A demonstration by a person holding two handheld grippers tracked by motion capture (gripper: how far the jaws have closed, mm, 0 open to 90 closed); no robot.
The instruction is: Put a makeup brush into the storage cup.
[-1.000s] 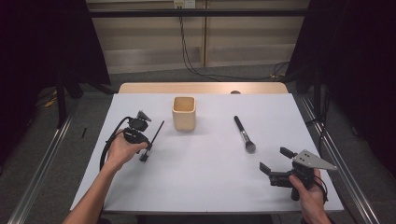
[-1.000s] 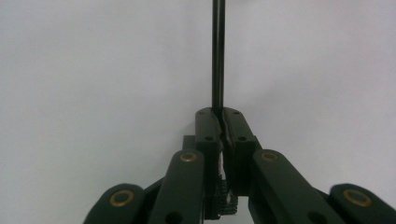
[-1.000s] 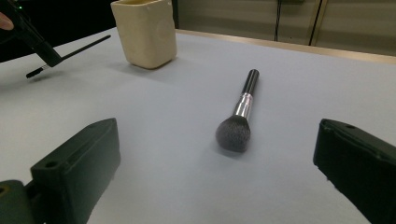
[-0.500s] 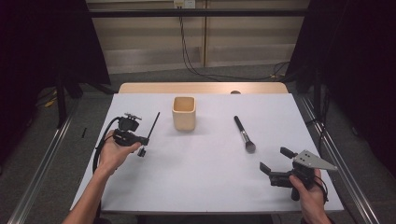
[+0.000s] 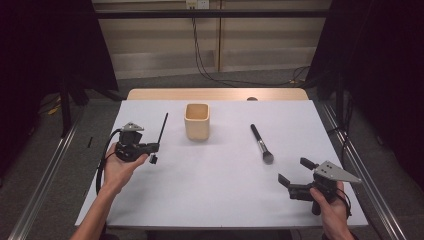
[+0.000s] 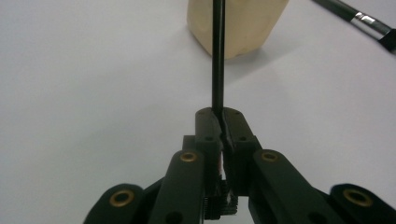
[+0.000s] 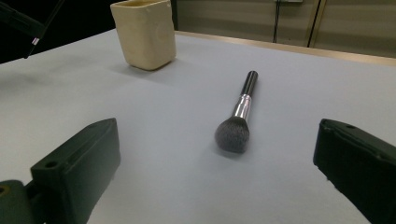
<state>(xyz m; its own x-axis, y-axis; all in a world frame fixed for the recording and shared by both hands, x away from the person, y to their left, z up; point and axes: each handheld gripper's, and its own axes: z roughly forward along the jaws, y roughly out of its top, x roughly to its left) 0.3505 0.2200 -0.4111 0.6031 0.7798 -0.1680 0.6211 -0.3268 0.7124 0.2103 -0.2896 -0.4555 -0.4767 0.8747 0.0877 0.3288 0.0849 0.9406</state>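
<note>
A thin black stick (image 5: 163, 129) is clamped in my left gripper (image 5: 154, 148), which is shut on its lower end above the left part of the white table (image 5: 215, 195). In the left gripper view the stick (image 6: 217, 56) rises from the closed gripper (image 6: 222, 122) in front of the beige cup (image 6: 238, 23). The cup (image 5: 197, 121) stands upright at centre back. A black makeup brush (image 5: 261, 144) with a silver ferrule lies right of it. My right gripper (image 5: 294, 170) hovers open near the front right, and in its own view the gripper (image 7: 219, 182) faces the brush (image 7: 240, 112) with nothing between its jaws.
A wooden strip (image 5: 215, 94) runs along the table's far edge. Metal rails (image 5: 45, 185) flank the table on the floor. Cables (image 5: 210, 65) hang by the back wall. The cup (image 7: 144, 32) stands far left of the brush in the right gripper view.
My left gripper has moved leftward and slightly up with the black stick, which now stands steeper. The right gripper, cup and brush have not moved.
</note>
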